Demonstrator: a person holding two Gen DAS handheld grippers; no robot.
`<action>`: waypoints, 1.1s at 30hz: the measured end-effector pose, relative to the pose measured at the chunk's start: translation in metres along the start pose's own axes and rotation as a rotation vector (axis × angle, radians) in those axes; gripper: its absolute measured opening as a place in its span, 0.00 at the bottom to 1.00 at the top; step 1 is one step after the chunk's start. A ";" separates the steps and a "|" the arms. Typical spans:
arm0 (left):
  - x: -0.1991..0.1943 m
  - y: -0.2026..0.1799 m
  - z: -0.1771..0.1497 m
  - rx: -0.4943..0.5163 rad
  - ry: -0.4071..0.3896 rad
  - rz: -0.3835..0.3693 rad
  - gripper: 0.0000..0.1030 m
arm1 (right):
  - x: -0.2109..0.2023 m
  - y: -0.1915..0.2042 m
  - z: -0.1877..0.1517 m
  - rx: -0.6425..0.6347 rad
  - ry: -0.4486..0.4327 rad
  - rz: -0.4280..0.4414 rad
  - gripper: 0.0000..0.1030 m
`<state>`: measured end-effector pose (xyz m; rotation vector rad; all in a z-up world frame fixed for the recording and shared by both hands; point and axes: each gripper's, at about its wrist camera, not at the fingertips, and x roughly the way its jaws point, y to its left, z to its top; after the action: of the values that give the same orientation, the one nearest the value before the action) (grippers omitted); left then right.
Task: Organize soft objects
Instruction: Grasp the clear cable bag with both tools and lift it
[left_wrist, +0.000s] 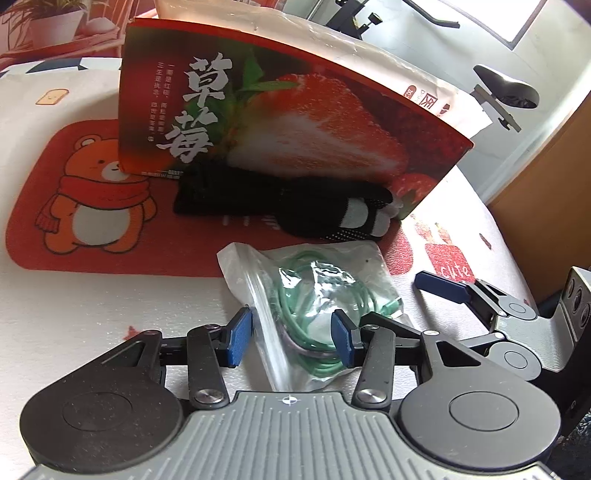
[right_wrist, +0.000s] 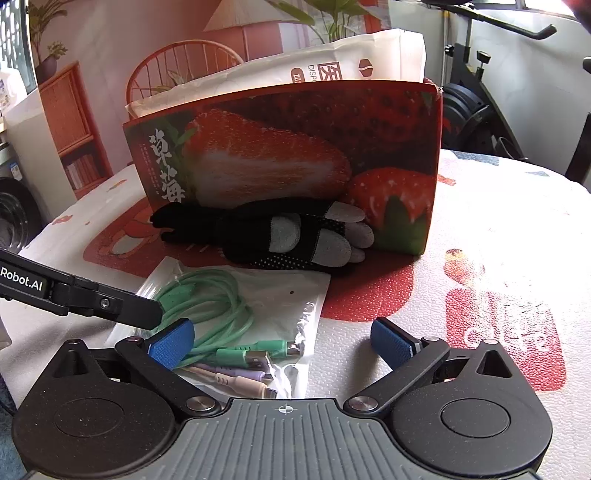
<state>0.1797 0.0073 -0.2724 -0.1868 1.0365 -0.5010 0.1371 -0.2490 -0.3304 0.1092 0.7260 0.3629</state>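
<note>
We've got our left claw (left_wrist: 291, 338) clamped on the clear cable bag (left_wrist: 306, 306), lying on the counter (left_wrist: 92, 314) with its long axis running toward the gloves (left_wrist: 295, 210). Our right claw (right_wrist: 284, 341) hangs released beside it.

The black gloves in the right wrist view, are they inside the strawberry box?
No, the black gloves lie outside on the orange mat, against the front of the strawberry box.
</note>
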 end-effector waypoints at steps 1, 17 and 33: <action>0.000 0.001 -0.001 -0.004 0.002 -0.008 0.39 | 0.000 0.001 0.000 -0.004 -0.001 0.006 0.91; 0.000 0.002 -0.007 0.006 0.005 -0.046 0.31 | -0.006 0.005 0.008 0.030 0.058 0.082 0.51; -0.040 0.005 -0.001 -0.015 -0.126 -0.112 0.31 | -0.039 0.012 0.033 0.069 0.016 0.112 0.38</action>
<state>0.1643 0.0310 -0.2439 -0.2879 0.9105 -0.5760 0.1293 -0.2507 -0.2786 0.2133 0.7502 0.4459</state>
